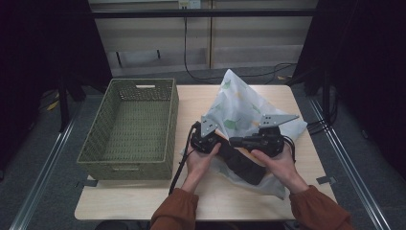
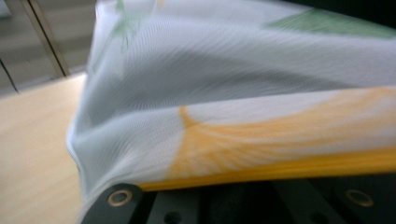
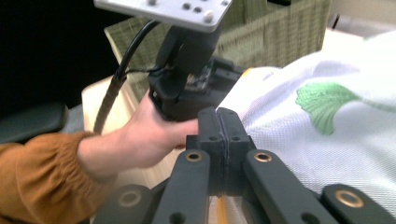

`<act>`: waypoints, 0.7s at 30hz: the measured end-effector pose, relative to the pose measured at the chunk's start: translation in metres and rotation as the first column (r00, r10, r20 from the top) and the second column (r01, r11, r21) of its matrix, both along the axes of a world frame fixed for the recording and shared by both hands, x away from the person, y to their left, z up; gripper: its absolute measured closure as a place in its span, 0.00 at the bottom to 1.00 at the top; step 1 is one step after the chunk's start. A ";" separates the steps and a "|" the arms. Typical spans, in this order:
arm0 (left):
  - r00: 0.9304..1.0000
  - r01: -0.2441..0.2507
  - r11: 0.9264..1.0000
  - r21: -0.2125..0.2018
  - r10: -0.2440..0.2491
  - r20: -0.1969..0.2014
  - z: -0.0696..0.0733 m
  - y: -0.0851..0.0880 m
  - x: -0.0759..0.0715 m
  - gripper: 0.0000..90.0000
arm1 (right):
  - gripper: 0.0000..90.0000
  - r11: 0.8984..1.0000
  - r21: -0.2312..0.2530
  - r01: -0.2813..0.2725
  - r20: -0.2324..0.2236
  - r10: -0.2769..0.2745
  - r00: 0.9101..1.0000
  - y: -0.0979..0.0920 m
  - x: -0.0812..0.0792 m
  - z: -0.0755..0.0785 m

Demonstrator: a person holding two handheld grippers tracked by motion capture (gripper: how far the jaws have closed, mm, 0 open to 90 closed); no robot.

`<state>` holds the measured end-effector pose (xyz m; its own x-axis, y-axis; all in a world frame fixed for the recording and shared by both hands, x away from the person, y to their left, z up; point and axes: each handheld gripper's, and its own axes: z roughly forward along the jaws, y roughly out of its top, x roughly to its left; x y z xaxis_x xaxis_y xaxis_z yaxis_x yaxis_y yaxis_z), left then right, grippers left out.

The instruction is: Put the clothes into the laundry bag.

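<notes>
Cloth (image 1: pixel 239 108), white with leaf prints, tents up right of the green basket (image 1: pixel 129 127); left gripper (image 1: pixel 207 139) and right gripper (image 1: pixel 261 139), jaws pointing inward together, both clamp its near edge.

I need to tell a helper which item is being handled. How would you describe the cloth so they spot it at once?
On the wooden table, right of the green woven basket, lies the cloth. It alone is soft: sheer white with green and orange leaf prints, pulled up into a peak.

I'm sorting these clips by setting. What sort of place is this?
Probably a lab or recording booth, not a home: a bare wooden table ringed by dark curtains, cables trailing across grey carpet, and metal rails along the floor.
</notes>
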<state>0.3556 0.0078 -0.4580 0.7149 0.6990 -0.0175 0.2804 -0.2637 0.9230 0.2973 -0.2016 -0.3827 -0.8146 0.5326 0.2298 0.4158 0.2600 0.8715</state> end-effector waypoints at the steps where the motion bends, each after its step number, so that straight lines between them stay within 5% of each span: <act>1: 1.000 0.000 1.000 -0.007 0.000 0.002 -0.003 0.001 0.000 0.93 | 1.00 1.000 0.007 -0.006 -0.022 0.006 1.000 0.000 0.000 -0.006; 4: 1.000 0.009 1.000 -0.016 -0.009 -0.019 -0.002 0.003 -0.002 0.76 | 0.99 1.000 -0.026 -0.007 -0.024 0.006 1.000 0.000 0.001 -0.015; 8: 0.999 0.019 0.999 -0.029 -0.021 -0.049 0.003 0.014 -0.012 0.39 | 0.88 0.998 -0.061 0.026 -0.002 -0.026 1.000 -0.007 0.002 -0.018; 14: 0.998 0.066 0.997 -0.040 -0.066 -0.004 0.008 0.033 -0.040 0.26 | 0.74 0.995 -0.091 0.030 0.006 -0.029 1.000 -0.020 -0.005 -0.020; 21: 0.988 0.153 0.988 -0.010 -0.153 0.013 0.003 0.026 -0.058 0.11 | 0.79 0.984 -0.175 0.029 0.000 -0.029 1.000 -0.024 -0.010 -0.034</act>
